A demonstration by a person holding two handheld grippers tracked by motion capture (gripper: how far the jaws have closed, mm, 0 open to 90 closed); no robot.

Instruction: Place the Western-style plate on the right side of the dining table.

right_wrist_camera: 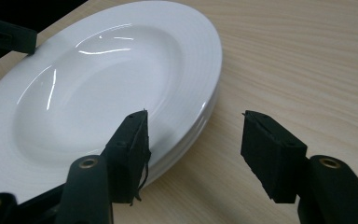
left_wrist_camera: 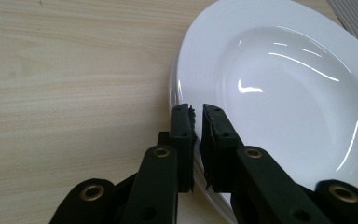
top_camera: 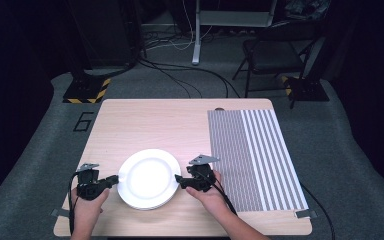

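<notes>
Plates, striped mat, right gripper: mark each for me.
plates (top_camera: 147, 176), high view, top plate's centre.
striped mat (top_camera: 260, 155), high view, mat's middle.
right gripper (right_wrist_camera: 193, 144), right gripper view, gap between its open jaws.

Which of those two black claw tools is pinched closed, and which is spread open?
The left gripper at the plates' rim has its fingers nearly together; the right gripper has its fingers wide apart.

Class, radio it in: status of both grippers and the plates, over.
Left gripper shut on top plate rim. Right gripper open, one jaw over the rim. Plates stacked on table. Striped mat alongside, nothing in the way.
</notes>
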